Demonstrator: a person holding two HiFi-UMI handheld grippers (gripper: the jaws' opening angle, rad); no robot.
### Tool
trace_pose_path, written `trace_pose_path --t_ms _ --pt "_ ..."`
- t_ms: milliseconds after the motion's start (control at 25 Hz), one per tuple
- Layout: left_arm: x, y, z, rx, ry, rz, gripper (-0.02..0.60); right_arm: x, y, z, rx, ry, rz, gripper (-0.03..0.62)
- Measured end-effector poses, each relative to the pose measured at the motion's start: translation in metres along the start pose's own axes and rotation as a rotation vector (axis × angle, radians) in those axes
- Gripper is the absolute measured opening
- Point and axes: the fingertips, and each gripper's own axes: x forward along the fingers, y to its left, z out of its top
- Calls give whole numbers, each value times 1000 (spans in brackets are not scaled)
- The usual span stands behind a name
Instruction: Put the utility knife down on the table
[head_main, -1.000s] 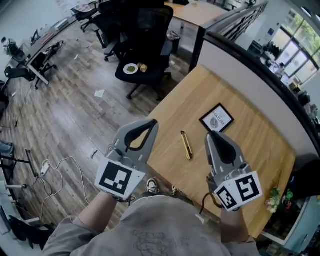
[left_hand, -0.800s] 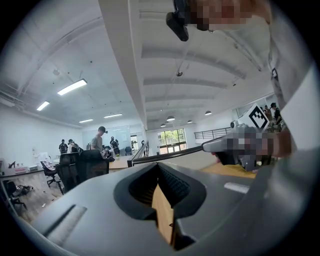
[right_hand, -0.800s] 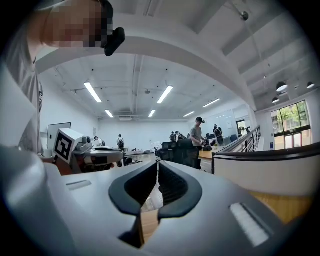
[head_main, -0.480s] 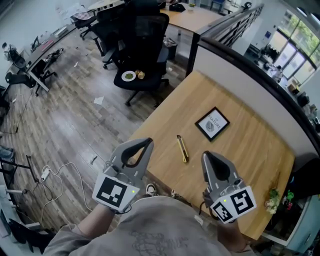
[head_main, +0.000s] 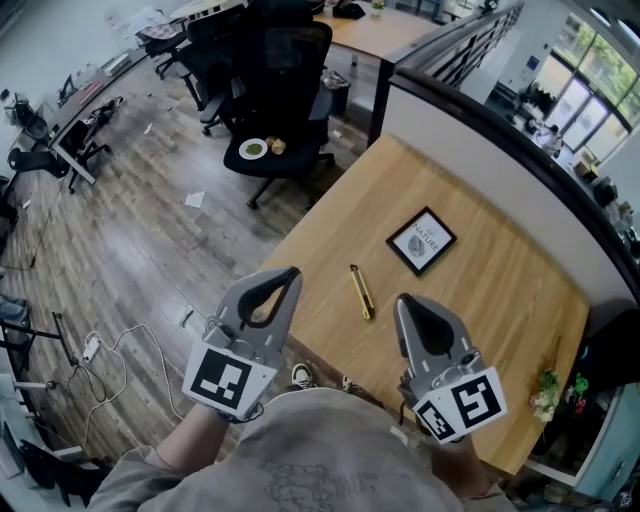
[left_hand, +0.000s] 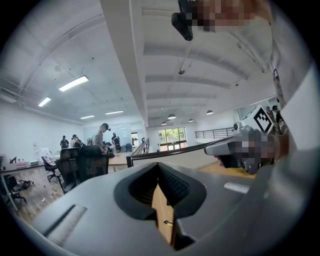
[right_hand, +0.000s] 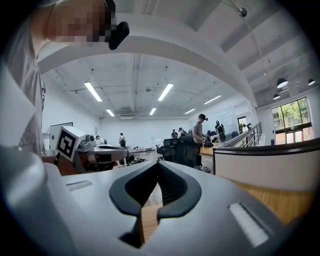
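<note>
The yellow utility knife (head_main: 361, 292) lies flat on the wooden table (head_main: 480, 290), free of both grippers. My left gripper (head_main: 293, 271) hangs over the table's near left edge, to the left of the knife and apart from it. Its jaws are shut with nothing between them (left_hand: 158, 165). My right gripper (head_main: 403, 299) sits to the right of the knife and a little nearer to me, also shut and empty (right_hand: 158, 163). Each gripper view shows the other gripper level beside it.
A black-framed picture (head_main: 421, 241) lies on the table beyond the knife. A black office chair (head_main: 285, 110) with a plate (head_main: 254, 149) on its seat stands past the table's far left corner. A partition wall (head_main: 500, 140) borders the table's right side. Cables (head_main: 110, 340) lie on the floor.
Both grippers have drawn back from the knife toward the table's near edge. The knife stays where it lay on the table.
</note>
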Motion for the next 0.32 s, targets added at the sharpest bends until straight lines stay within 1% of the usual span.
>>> trace_pose_path --t_ms 320 --pt "0 2 -3 10 8 23 2 -1 -6 -5 -36 22 -17 11"
